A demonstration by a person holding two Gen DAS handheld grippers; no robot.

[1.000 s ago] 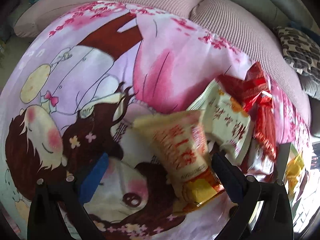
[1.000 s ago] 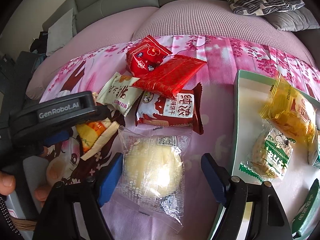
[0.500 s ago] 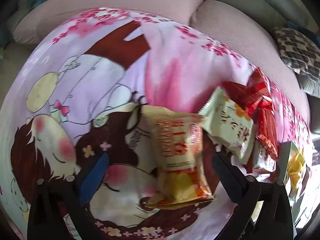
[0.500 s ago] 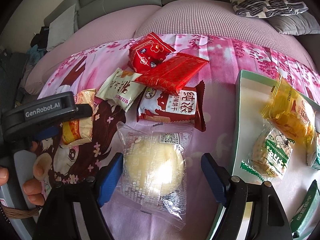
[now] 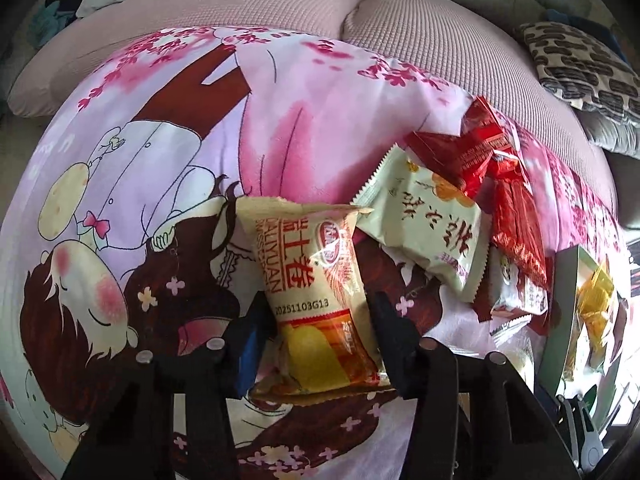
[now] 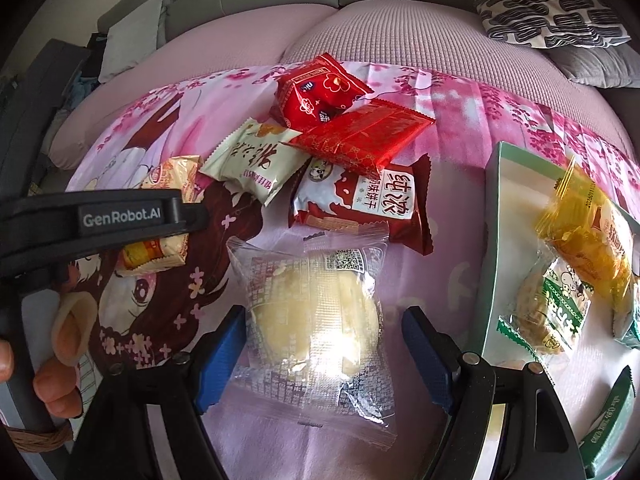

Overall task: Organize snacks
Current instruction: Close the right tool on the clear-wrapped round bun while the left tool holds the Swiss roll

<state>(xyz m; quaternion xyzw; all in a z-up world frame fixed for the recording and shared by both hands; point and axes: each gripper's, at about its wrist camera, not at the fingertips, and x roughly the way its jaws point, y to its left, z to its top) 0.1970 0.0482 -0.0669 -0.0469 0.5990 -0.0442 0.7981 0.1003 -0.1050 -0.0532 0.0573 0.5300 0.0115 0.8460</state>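
Note:
My left gripper is shut on a cream and orange snack pack, gripping its lower half as it lies on the cartoon cloth. The same pack shows in the right wrist view under the left gripper's body. My right gripper is open, with its fingers on either side of a clear-wrapped pastry lying on the cloth. A pale green pack, two red packs and a brown-and-white biscuit pack lie beyond.
A green-rimmed tray stands at the right and holds a yellow pack, a green-printed pastry and a dark green pack. The pink sofa cushions and a patterned pillow lie behind.
My left gripper has closed from wide open onto the cream and orange pack, which now lies flatter and straight between the fingers. My right gripper has stayed open around the pastry.

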